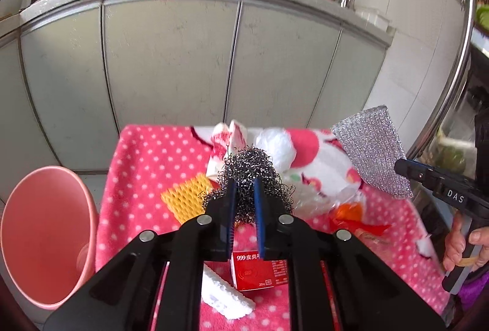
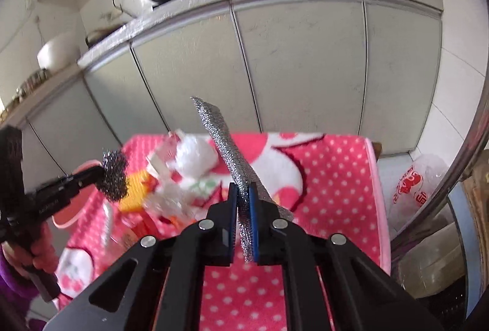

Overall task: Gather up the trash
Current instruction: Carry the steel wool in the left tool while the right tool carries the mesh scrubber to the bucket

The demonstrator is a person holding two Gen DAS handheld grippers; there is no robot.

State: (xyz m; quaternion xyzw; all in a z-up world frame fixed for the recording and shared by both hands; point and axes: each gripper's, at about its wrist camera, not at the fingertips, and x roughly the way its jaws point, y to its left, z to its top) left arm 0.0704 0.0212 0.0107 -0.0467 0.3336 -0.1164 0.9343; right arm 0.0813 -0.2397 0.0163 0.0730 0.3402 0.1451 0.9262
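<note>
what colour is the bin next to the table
Pink, plain inside and out. The bin shows best in the left wrist view, at the lower left beside the polka-dot cloth.

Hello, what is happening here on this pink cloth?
A person is clearing trash with two hand-held tongs. The left tongs are shut on a steel wool ball, the right tongs on a silver scouring pad. Both are held above the pink dotted cloth. A pink bin stands at the left.

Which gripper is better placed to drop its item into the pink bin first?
Left, probably. The left gripper, shut on the steel wool, has the pink bin right beside it. The right gripper holds the silver scouring cloth on the far side.
</note>
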